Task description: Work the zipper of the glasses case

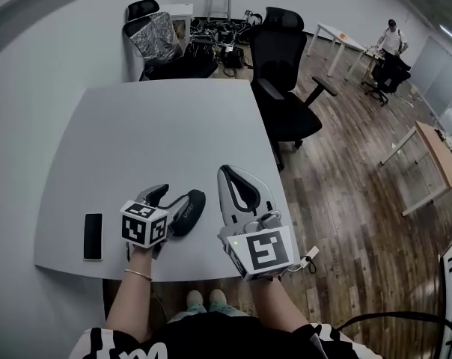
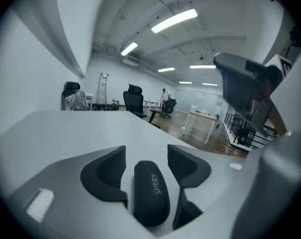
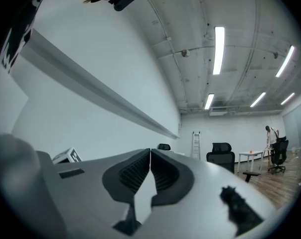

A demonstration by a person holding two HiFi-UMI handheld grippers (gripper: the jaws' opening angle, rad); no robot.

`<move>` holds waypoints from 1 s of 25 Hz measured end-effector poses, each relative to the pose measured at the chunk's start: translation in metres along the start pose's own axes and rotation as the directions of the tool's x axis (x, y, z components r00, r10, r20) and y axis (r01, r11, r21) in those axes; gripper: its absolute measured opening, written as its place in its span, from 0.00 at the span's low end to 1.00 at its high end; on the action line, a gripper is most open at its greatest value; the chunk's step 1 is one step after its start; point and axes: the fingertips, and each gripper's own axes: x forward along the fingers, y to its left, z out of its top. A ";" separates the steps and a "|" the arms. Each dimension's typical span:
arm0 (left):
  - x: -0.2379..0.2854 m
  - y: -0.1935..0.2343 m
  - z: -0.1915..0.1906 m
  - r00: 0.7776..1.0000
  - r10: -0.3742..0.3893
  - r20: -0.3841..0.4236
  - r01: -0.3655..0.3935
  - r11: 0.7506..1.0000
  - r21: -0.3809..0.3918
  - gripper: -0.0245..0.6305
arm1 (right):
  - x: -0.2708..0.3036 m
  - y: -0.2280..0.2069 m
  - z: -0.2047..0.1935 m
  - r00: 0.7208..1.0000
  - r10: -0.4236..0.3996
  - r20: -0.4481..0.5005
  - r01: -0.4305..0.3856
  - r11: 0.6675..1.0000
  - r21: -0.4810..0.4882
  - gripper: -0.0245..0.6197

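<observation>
The black glasses case (image 1: pixel 187 212) lies on the grey table (image 1: pixel 159 118) near its front edge. My left gripper (image 1: pixel 170 204) is at the case's near end. In the left gripper view the case (image 2: pixel 151 193) lies lengthwise between the two black pads (image 2: pixel 108 171), with a gap on each side, so the jaws are open. The zipper does not show. My right gripper (image 1: pixel 226 172) rests on the table just right of the case and points away from me. Its ribbed pads (image 3: pixel 135 171) meet at the tips of the right gripper (image 3: pixel 150 151), with nothing between them.
A black phone (image 1: pixel 93 236) lies flat at the table's front left corner. A black office chair (image 1: pixel 286 73) stands past the table's right edge on the wood floor. Cluttered gear (image 1: pixel 166 40) sits beyond the far edge, and a person (image 1: pixel 391 37) is far off.
</observation>
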 end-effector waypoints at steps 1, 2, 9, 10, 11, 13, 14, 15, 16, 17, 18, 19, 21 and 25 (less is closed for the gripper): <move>0.010 0.005 -0.014 0.998 -0.013 -0.061 0.012 1.000 -0.011 0.43 | 0.001 -0.001 -0.003 1.000 0.005 -0.004 -0.005 1.000 0.001 0.05; 0.019 0.009 -0.028 0.993 -0.028 -0.118 0.025 0.999 -0.024 0.43 | 0.002 -0.002 -0.006 1.000 0.010 -0.008 -0.010 1.000 0.003 0.05; 0.059 0.017 -0.073 0.929 -0.152 -0.339 0.124 0.987 -0.104 0.47 | 0.006 -0.009 -0.019 0.999 0.026 -0.043 -0.026 1.000 -0.003 0.05; 0.064 0.013 -0.076 0.920 -0.174 -0.351 0.141 0.983 -0.118 0.51 | 0.006 -0.010 -0.019 0.999 0.026 -0.045 -0.026 1.000 -0.007 0.05; 0.067 0.008 -0.078 0.913 -0.195 -0.358 0.159 0.979 -0.129 0.52 | 0.006 -0.011 -0.020 0.999 0.030 -0.041 -0.030 0.999 -0.013 0.05; 0.073 -0.003 -0.081 0.902 -0.215 -0.375 0.185 0.976 -0.115 0.52 | 0.006 -0.014 -0.021 0.999 0.033 -0.028 -0.034 0.999 -0.011 0.05; 0.076 -0.009 -0.082 0.897 -0.217 -0.385 0.195 0.976 -0.096 0.53 | 0.006 -0.016 -0.021 0.999 0.030 -0.024 -0.030 1.000 -0.004 0.05; 0.079 -0.015 -0.083 0.893 -0.217 -0.395 0.202 0.976 -0.078 0.53 | 0.006 -0.018 -0.021 0.999 0.026 -0.020 -0.026 1.000 0.005 0.05; 0.082 -0.021 -0.085 0.888 -0.217 -0.405 0.209 0.976 -0.064 0.53 | 0.005 -0.020 -0.020 1.000 0.023 -0.015 -0.023 1.000 0.010 0.05; 0.083 -0.028 -0.088 0.883 -0.216 -0.417 0.215 0.975 -0.049 0.54 | 0.004 -0.021 -0.019 1.000 0.021 -0.012 -0.020 1.000 0.013 0.05; 0.085 -0.033 -0.090 0.877 -0.213 -0.431 0.220 0.975 -0.034 0.55 | 0.003 -0.023 -0.019 1.000 0.018 -0.009 -0.018 1.000 0.014 0.05; 0.087 -0.038 -0.092 0.871 -0.209 -0.444 0.225 0.974 -0.018 0.56 | 0.002 -0.024 -0.018 1.000 0.016 -0.006 -0.016 1.000 0.015 0.05; 0.090 -0.046 -0.094 0.863 -0.204 -0.462 0.236 0.972 0.012 0.57 | 0.001 -0.025 -0.018 1.000 0.013 -0.001 -0.013 1.000 0.018 0.05; 0.096 -0.053 -0.105 0.838 -0.196 -0.508 0.249 0.968 0.037 0.57 | 0.000 -0.031 -0.017 1.000 -0.002 -0.002 0.002 1.000 0.022 0.05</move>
